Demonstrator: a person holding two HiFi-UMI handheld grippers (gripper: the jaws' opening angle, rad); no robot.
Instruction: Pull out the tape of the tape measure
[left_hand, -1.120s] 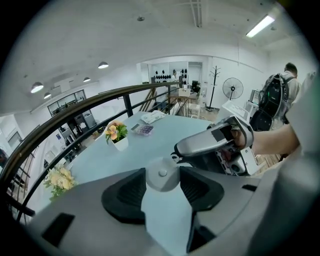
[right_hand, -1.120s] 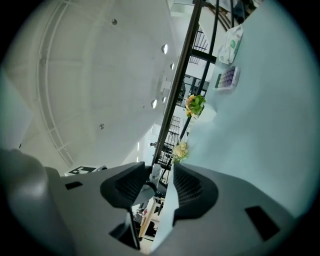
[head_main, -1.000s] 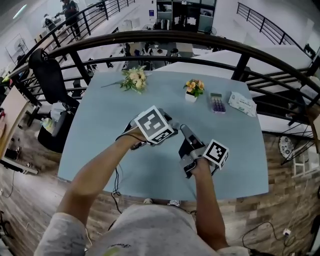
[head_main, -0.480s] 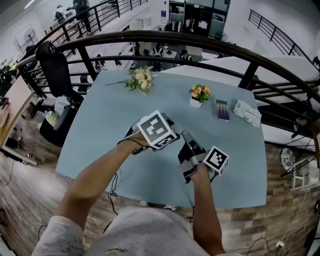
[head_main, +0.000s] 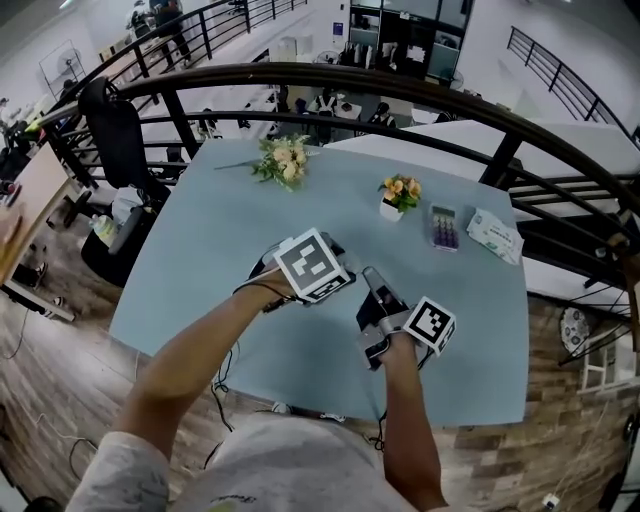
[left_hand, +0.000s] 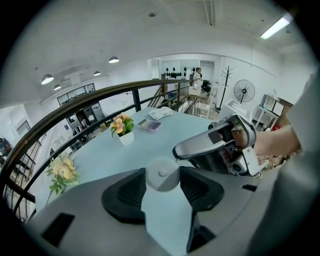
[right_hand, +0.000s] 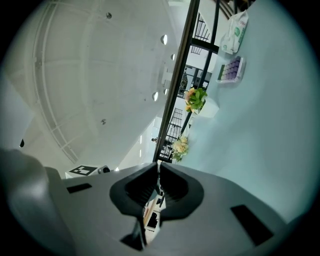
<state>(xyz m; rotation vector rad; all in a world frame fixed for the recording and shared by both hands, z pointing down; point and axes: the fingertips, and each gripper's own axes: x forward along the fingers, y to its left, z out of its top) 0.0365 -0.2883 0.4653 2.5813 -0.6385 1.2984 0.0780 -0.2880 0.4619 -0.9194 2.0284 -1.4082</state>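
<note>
Pale blue table (head_main: 200, 260) fills the middle of the frame. Low centre, the left gripper (left_hand: 162, 184) clamps the round white tape measure (left_hand: 162, 172). The right gripper (right_hand: 158, 172) is closing, its jaws nearly together, and no tab shows clearly between them. It should catch the tape end firmly, then pull straight away. Farther up stand a flower pot (head_main: 399, 195) and a calculator (head_main: 444, 228), then the dark railing (head_main: 400, 85).

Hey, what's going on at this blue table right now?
A person works two handheld grippers over the light blue table. The left gripper grips a small round white tape measure. The right gripper, close beside it, is closing its jaws, now almost together; I can't make out tape between them, and none shows pulled out.
</note>
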